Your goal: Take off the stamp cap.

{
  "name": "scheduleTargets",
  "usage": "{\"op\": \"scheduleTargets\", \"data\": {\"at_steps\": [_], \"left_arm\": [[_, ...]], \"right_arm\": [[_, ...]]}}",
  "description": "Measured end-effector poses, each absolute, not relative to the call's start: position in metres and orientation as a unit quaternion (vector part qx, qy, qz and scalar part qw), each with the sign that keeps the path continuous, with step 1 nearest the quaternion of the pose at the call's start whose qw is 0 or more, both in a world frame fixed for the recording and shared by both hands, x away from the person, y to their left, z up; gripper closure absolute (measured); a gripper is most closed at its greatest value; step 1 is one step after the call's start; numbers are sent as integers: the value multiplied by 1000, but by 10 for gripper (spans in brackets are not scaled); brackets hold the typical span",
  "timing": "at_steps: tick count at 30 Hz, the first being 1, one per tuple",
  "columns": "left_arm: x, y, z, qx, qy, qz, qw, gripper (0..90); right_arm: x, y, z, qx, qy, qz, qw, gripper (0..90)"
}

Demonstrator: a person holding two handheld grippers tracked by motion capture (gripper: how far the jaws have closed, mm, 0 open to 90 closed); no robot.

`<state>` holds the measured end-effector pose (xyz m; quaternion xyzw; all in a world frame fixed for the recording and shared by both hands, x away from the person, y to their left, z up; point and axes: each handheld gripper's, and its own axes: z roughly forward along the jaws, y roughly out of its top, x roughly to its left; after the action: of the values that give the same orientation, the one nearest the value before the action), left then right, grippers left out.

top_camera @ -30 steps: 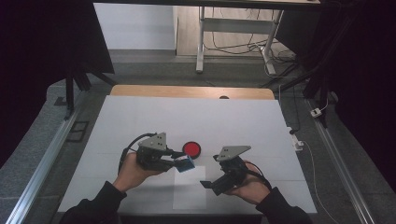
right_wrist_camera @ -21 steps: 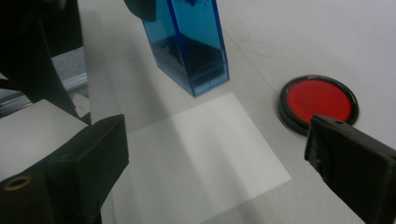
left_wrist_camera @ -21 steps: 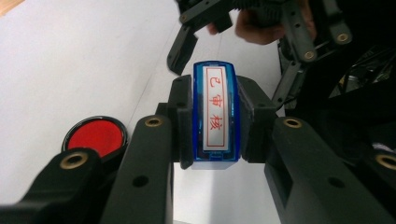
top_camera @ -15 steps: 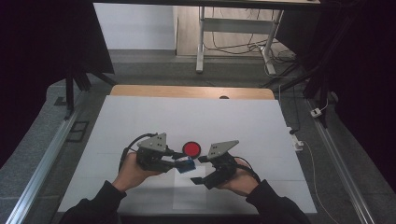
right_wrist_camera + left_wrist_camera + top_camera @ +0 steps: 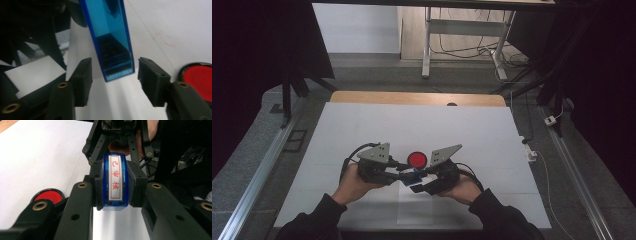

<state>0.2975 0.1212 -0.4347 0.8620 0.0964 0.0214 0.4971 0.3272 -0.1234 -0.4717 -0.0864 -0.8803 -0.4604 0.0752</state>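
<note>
1. The meeting point of the two grippers is hard to read from the high view: the blue stamp (image 5: 410, 176) is a small blue patch wedged between dark gripper parts, and its shape can't be made out there.
2. In the left gripper view, the upper part of the frame is crowded by the right gripper's black linkage, and the hand behind it is cut off by the top edge.
3. In the right gripper view, the stamp's top runs out of frame, and the left side is a dark blur of the other gripper's parts.
4. The left gripper (image 5: 115, 185) is clamped on the blue stamp (image 5: 116, 182), pads pressing both long sides; its white label with red characters faces the camera.
5. The right gripper (image 5: 113, 78) stands open, its jaws on either side of the stamp's lower end (image 5: 113, 60) with a gap on each side, not touching.
6. The see-through blue casing shows a dark inner block near its lower end.
7. A red round pad (image 5: 416, 159) in a black rim lies on the white table (image 5: 422, 125), just beyond the two grippers, between their grey plates.
8. Both hands, the left hand (image 5: 354, 182) and the right hand (image 5: 459, 187), are low over the table's near part, close together.
9. Beyond the table stand desk legs and loose cables on the floor.
</note>
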Motion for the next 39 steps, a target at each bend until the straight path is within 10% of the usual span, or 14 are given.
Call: {"op": "scheduleTargets", "data": {"at_steps": [39], "left_arm": [[294, 126, -432, 849, 77, 37, 521, 705]], "right_arm": [[335, -126, -470, -94, -853, -490, 152, 691]]}}
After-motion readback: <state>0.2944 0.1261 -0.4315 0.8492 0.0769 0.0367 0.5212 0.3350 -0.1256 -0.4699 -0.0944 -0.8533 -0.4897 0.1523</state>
